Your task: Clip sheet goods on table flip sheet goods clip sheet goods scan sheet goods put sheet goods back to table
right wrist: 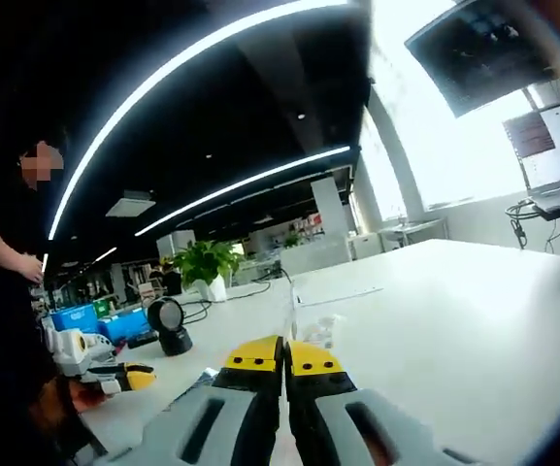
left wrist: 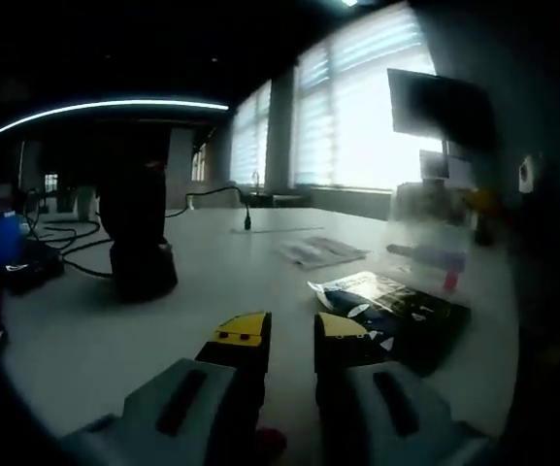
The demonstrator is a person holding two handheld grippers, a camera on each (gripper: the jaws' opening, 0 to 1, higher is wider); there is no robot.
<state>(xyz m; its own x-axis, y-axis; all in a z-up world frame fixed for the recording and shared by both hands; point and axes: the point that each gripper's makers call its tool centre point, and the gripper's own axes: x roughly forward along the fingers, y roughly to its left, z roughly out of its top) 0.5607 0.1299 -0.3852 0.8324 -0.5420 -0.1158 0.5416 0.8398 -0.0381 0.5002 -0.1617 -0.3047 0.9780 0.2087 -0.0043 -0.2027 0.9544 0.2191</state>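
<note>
In the left gripper view, the left gripper (left wrist: 292, 335) is rising from the bottom centre with its yellow-tipped jaws spread apart, gripping nothing. A dark flat packet (left wrist: 396, 309) is lying on the white table (left wrist: 115, 330) right of centre, touching the tip of the right-hand jaw. A second pale packet (left wrist: 320, 251) is lying farther back. A black scanner (left wrist: 139, 243) is standing at left centre.

In the right gripper view, the right gripper (right wrist: 283, 361) is sitting at the bottom centre with its jaws pressed together, empty. The scanner (right wrist: 169, 325) is standing at lower left, with the other gripper's yellow tip (right wrist: 136, 377) showing below it. A potted plant (right wrist: 205, 265) is standing behind.
</note>
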